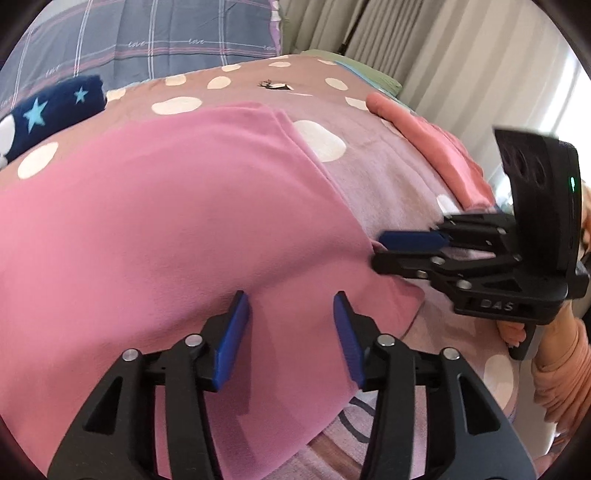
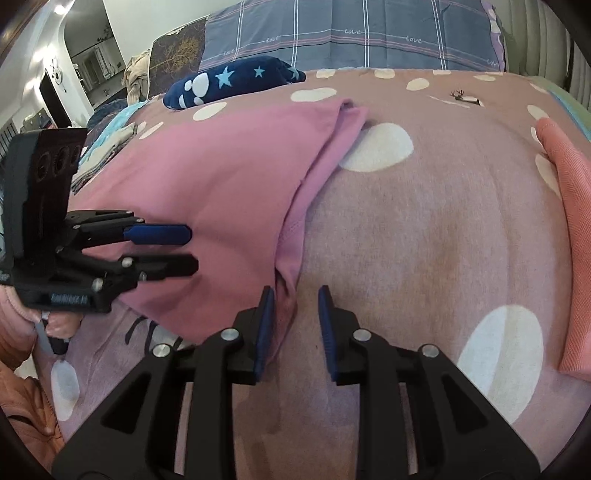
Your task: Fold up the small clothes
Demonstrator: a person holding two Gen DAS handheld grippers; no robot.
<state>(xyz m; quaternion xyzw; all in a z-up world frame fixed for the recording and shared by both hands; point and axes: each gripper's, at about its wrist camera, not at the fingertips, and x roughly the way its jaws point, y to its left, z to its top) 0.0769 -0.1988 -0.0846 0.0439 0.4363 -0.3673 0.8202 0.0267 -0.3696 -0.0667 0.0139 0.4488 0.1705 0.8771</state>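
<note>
A pink garment lies spread on the polka-dot bedspread; it also shows in the right wrist view. My left gripper is open, hovering over the garment's near part; it shows in the right wrist view with jaws apart. My right gripper is open at the garment's right edge, its left finger over the cloth. It shows from the side in the left wrist view, fingers apart at that edge.
A navy star-patterned garment lies at the back left near a plaid pillow. A salmon garment lies at the right. Curtains hang beyond the bed. The person's sleeve is at the right.
</note>
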